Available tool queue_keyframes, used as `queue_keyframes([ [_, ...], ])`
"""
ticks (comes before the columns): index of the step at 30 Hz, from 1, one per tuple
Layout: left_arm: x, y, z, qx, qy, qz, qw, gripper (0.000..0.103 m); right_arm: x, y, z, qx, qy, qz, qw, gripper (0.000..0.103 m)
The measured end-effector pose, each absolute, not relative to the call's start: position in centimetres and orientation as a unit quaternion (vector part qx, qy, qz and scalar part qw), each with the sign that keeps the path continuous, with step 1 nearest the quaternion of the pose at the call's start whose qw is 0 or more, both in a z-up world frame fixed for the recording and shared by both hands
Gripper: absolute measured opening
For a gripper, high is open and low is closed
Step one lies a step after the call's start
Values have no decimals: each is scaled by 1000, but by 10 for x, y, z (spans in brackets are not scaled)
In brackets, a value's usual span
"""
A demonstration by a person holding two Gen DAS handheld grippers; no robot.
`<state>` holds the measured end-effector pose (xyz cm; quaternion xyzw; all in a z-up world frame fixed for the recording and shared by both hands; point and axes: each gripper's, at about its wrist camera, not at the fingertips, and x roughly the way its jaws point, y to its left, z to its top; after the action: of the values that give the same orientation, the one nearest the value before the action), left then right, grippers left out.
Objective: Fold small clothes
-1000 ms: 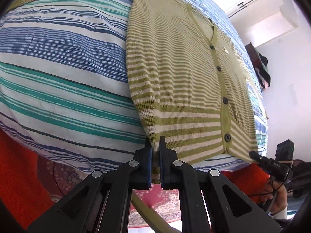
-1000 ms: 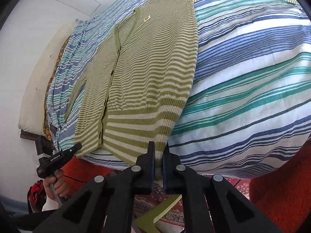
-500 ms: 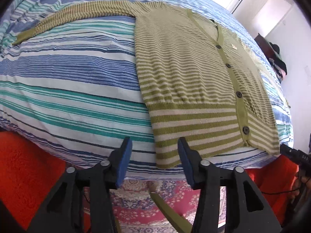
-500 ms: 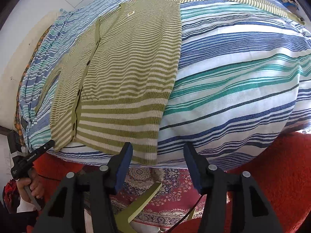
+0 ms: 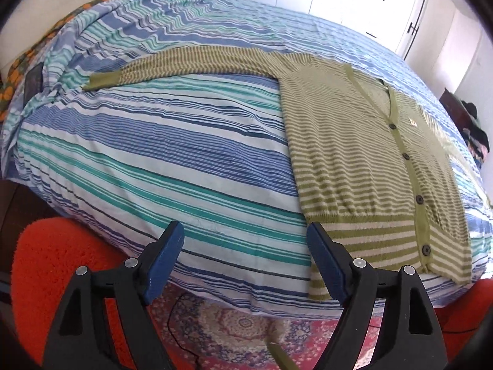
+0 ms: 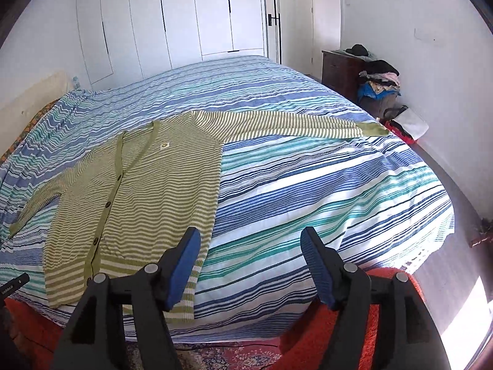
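A green and cream striped cardigan (image 5: 354, 154) lies flat, buttoned, on a bed with both sleeves spread out sideways. In the left wrist view one sleeve (image 5: 191, 64) stretches left across the bed. In the right wrist view the cardigan (image 6: 144, 191) fills the left half and its other sleeve (image 6: 292, 123) reaches right. My left gripper (image 5: 246, 249) hangs over the bed's near edge, just left of the hem corner, its jaws opening with nothing between them. My right gripper (image 6: 251, 259) hovers just right of the other hem corner, its jaws opening too, holding nothing.
The bed is covered by a blue, teal and white striped cover (image 5: 154, 160). An orange-red rug (image 5: 52, 265) and a patterned carpet (image 5: 243, 333) lie below the near edge. White wardrobe doors (image 6: 185, 15) stand behind the bed. A dark dresser with piled clothes (image 6: 369, 74) is at far right.
Both grippers were shut on the cardigan's hem corners; they have let go, opened wide, lifted and tilted up, so more of the bed and room shows. The hem now lies on the bed.
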<state>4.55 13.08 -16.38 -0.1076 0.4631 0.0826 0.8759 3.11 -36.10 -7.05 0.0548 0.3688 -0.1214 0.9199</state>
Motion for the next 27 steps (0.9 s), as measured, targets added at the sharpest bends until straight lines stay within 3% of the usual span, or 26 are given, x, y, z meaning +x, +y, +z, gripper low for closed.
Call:
queue_keyframes([
  [27, 37, 130, -162, -108, 456, 96, 878, 86, 25, -344, -90, 34, 395, -99, 913, 67],
])
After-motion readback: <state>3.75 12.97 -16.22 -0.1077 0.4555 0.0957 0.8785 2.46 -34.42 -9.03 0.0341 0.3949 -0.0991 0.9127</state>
